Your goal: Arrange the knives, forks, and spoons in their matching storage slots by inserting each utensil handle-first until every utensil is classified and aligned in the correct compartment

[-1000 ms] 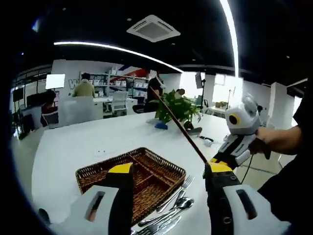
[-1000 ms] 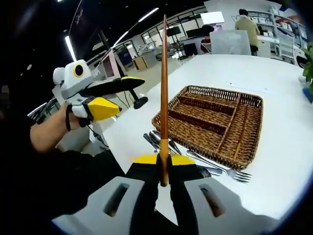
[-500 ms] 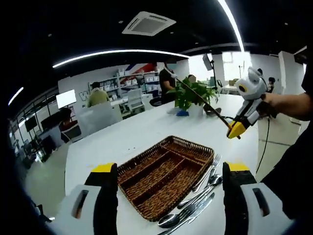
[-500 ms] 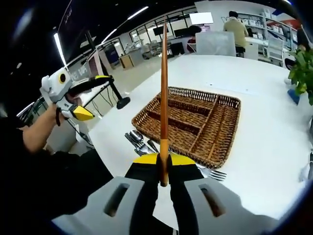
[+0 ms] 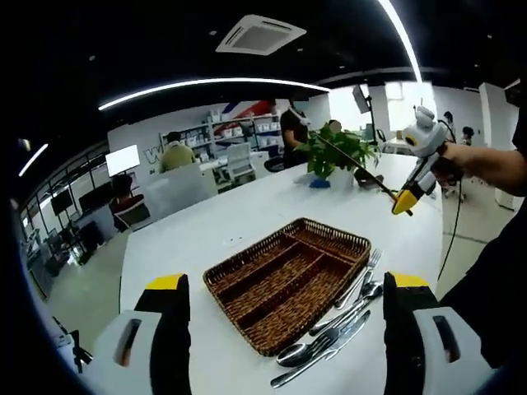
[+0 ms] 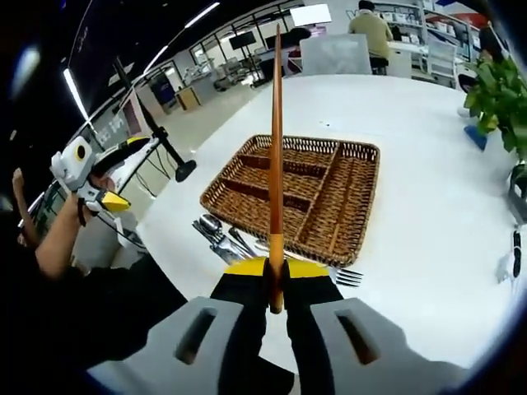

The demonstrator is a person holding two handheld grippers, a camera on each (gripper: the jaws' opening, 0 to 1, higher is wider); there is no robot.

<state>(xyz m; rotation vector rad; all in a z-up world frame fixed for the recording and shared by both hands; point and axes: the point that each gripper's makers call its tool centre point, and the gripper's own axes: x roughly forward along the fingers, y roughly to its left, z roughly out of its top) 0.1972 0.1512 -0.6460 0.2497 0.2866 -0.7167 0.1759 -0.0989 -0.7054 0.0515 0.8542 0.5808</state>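
1. Your right gripper (image 6: 276, 271) was clamped shut on a long brown stick (image 6: 276, 140), what looked like a chopstick, held by its lower end and pointing up and away over the wicker tray (image 6: 296, 193).
2. Your left gripper (image 5: 284, 288) was wide open and held nothing; it was raised above the bench (image 5: 206, 230), looking down at the tray.
3. The utensils (image 5: 329, 329), spoons and at least one fork, lay in a loose heap on the bench, just beside the tray's near long edge. The tray's slots looked empty, so I judged the sorting barely begun.
4. The stick was gripped at one end only, so it could have swung or slipped if you tilted quickly, and its far tip could have caught the tray's woven rim.
5. The heaped utensils overlapped; picking one could have dragged its neighbours.
6. The bench was white and smooth. Around it was an open office with a potted plant (image 5: 338, 152), shelves, ceiling lights and people seated farther off.
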